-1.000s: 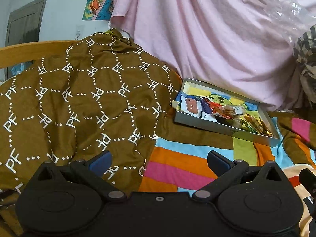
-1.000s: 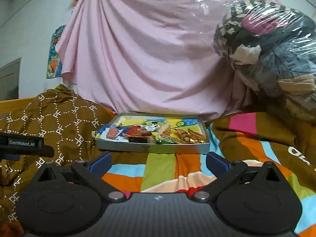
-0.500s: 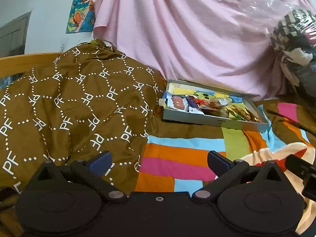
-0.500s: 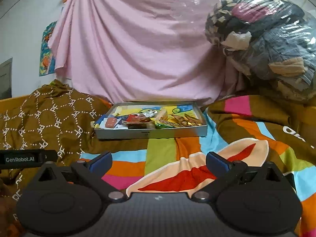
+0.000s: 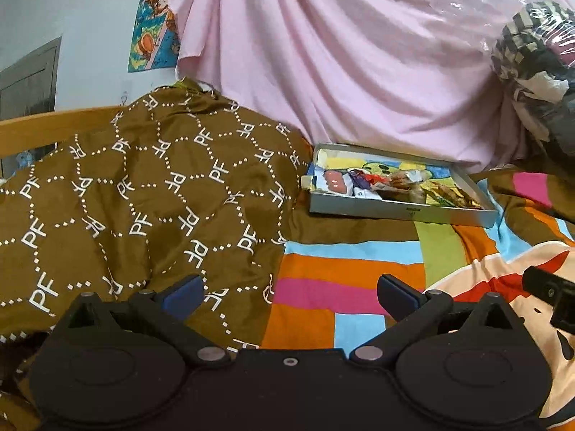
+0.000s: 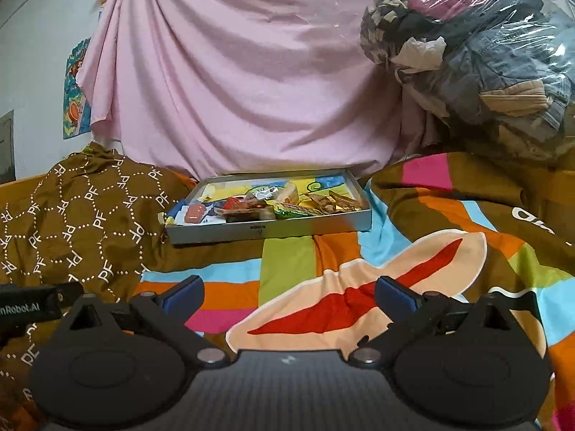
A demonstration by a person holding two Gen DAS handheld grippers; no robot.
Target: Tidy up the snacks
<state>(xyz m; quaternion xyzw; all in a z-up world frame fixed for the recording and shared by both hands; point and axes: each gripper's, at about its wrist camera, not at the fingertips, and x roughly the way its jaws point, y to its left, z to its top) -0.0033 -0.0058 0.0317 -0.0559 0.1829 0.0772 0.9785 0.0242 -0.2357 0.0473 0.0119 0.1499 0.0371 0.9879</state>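
Note:
A shallow grey box (image 5: 399, 212) (image 6: 269, 231) lies on the striped bedspread, against the pink sheet at the back. Inside it is a heap of snack packets (image 5: 388, 185) (image 6: 266, 203): a white one with a pink picture at the left, red and brown ones in the middle, green and gold ones at the right. My left gripper (image 5: 289, 296) is open and holds nothing, well short of the box. My right gripper (image 6: 289, 294) is open too, low over the bedspread, also far from the box.
A brown quilt with white letters (image 5: 143, 197) (image 6: 82, 212) is bunched to the left of the box. A clear plastic sack of clothes (image 6: 478, 54) is piled at the right. A wooden bed rail (image 5: 54, 125) runs behind the quilt. Striped bedspread (image 6: 323, 262) lies between grippers and box.
Both grippers have drawn back from the box and tilted up, so it looks smaller and more bedspread shows in front. Both have stayed open.

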